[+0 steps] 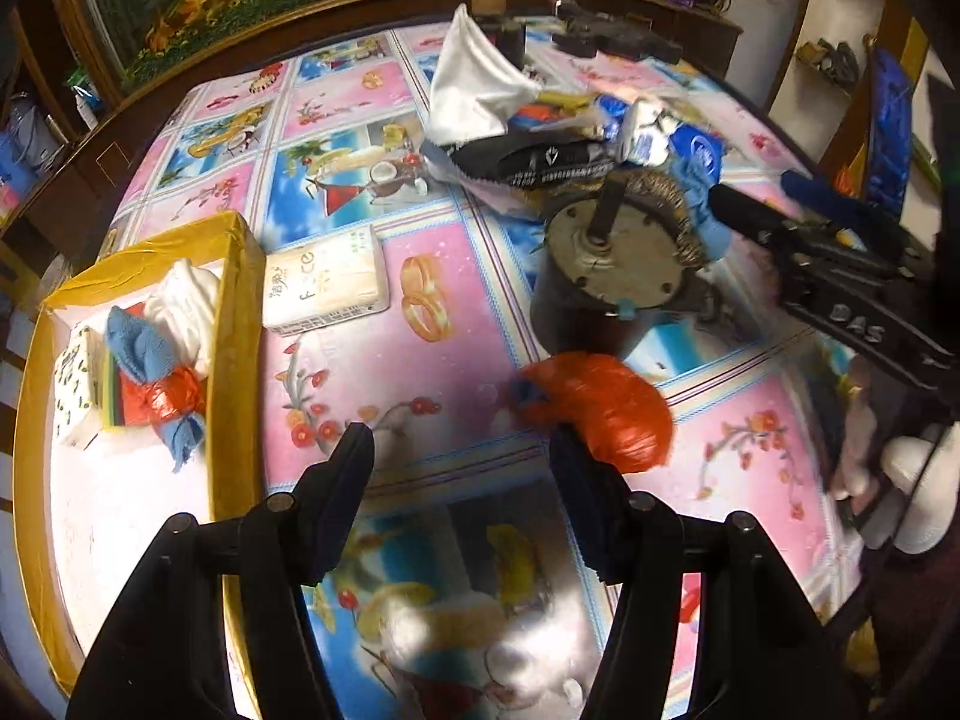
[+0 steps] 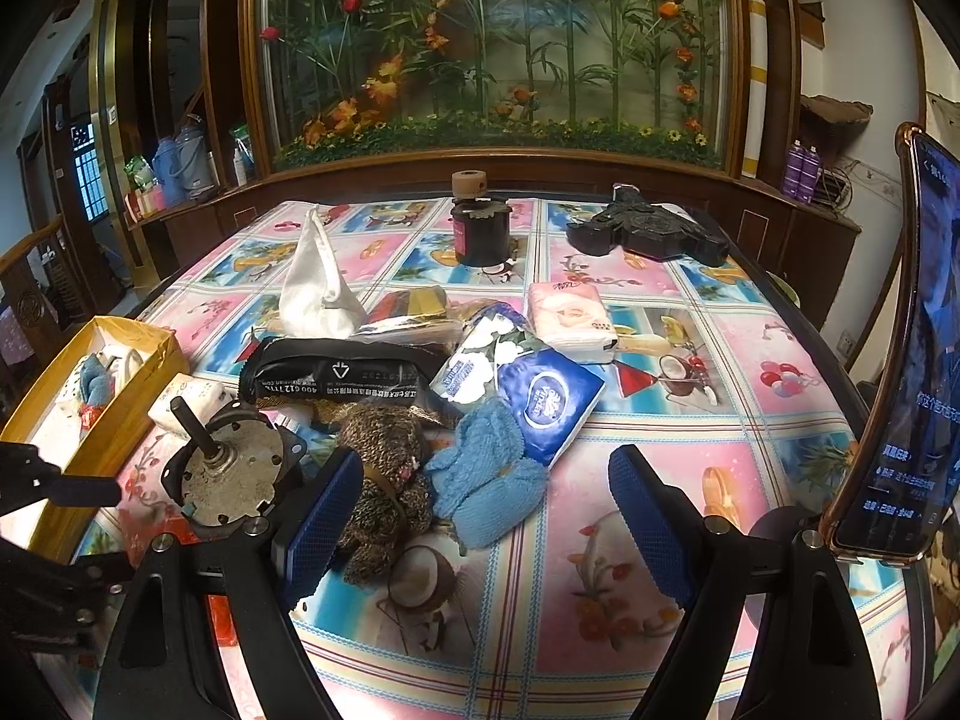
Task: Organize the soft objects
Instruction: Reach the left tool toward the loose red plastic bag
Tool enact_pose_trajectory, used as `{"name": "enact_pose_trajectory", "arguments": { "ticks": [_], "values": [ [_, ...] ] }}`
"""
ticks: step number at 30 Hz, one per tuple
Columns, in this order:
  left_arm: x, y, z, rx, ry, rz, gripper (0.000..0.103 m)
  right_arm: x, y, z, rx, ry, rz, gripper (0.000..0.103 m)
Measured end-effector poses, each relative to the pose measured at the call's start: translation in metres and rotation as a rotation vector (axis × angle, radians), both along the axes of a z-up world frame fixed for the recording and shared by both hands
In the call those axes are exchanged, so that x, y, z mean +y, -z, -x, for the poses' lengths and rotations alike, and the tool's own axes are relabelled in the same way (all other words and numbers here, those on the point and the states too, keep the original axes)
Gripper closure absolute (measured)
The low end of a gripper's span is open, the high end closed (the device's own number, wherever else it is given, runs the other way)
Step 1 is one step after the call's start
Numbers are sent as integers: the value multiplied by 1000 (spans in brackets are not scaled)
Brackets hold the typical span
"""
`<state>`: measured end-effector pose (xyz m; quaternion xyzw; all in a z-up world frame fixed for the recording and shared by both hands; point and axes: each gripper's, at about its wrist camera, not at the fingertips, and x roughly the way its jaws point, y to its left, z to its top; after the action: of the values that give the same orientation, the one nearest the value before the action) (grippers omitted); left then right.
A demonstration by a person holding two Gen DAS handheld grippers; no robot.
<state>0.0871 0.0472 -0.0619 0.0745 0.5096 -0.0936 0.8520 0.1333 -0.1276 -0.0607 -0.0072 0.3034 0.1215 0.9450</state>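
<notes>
- Two grippers were out over the table (image 2: 690, 420), and both had their fingers spread with nothing between them.
- My left gripper (image 1: 459, 456) hung low over the patterned cloth, its right finger just beside an orange bundle (image 1: 600, 411) that lay on the table.
- My right gripper (image 2: 486, 492) hovered near the pile, with the brown knitted toy (image 2: 384, 480) and the blue knitted piece (image 2: 486, 474) lying between its spread fingers.
- The yellow box (image 1: 240, 276) sat at the left edge of the table. It held a blue cloth tied in orange wrap (image 1: 156, 378), a white cloth (image 1: 186, 300) and a white spotted pack (image 1: 75, 384), all bunched at its far end.
- A tissue pack (image 1: 327, 279) lay just right of the box, outside it.
- Farther off lay the rest of the pile: a white cloth bag (image 2: 318, 288), a black pouch (image 2: 336, 372), a blue tissue pack (image 2: 549, 402) and a pink tissue pack (image 2: 570, 318).
- A round metal motor (image 2: 231, 480) stood near the left of the pile.
</notes>
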Motion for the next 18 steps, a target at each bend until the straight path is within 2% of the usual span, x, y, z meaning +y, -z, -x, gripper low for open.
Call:
{"name": "enact_pose_trajectory", "arguments": {
  "ticks": [7,18],
  "values": [
    [16,-13,20,-46,-62,36,43,0,-1,1,-1,3,-3,19],
    [49,-9,33,-40,-194,107,43,0,0,2,5,4,-3,19]
  ]
}}
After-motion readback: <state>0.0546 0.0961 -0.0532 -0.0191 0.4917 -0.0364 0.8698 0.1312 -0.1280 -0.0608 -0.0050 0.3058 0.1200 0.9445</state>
